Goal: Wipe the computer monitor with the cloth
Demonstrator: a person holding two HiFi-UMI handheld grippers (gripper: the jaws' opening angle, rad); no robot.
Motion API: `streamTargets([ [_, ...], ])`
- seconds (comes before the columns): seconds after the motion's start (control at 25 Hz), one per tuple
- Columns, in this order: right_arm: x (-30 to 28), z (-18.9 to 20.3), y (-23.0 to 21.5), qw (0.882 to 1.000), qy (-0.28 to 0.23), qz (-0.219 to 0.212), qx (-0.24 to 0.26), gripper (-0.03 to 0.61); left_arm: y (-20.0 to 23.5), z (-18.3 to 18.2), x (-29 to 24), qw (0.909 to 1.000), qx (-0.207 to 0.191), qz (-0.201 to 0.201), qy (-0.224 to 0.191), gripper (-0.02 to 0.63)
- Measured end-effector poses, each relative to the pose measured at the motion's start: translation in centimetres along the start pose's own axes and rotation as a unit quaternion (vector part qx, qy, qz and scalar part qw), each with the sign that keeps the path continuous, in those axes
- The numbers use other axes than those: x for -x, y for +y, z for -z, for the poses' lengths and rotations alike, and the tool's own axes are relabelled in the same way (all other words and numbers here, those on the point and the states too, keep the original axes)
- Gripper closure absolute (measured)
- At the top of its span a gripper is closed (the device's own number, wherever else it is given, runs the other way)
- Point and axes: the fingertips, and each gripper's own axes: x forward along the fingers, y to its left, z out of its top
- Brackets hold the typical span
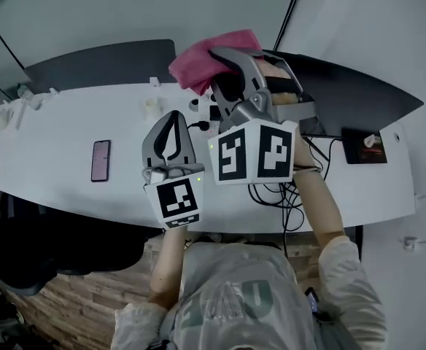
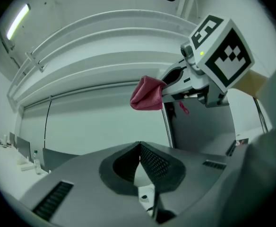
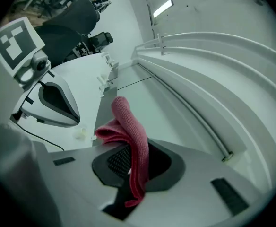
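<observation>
Monitor (image 1: 359,93) stands just ahead and to the right of right gripper (image 1: 224,57). Its jaws are clamped on pink cloth (image 1: 206,60), which is bunched past the tips, probably so fabric meets the screen first. Left gripper (image 1: 171,133), jaws together and empty, sits beside and behind, out of the way.

We see the pink cloth (image 1: 206,63) — folded, bunched, its tail hanging loose — pinched between the 2 jaws of the right gripper (image 3: 136,159), raised beside the upper-left corner of the dark monitor (image 1: 359,92).
</observation>
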Motion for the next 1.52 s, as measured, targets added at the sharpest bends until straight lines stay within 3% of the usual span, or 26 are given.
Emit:
streamTargets([
  [0.16, -2.3, 0.0, 1.6, 0.999, 0.035, 0.013, 0.012, 0.522, 2.0, 1.7, -0.5, 0.9998, 0.011, 0.008, 0.011, 0.598],
  [0.8, -3.6, 2.7, 2.1, 0.985, 0.151, 0.081, -0.036, 0.522, 5.0, 4.3, 0.6, 0.9989, 0.014, 0.029, 0.035, 0.598],
  [1.52, -5.0, 7.9, 13.3, 0.976, 0.191, -0.005, -0.103, 0.522, 6.3, 7.6, 1.7, 0.9976, 0.016, -0.003, 0.068, 0.598],
])
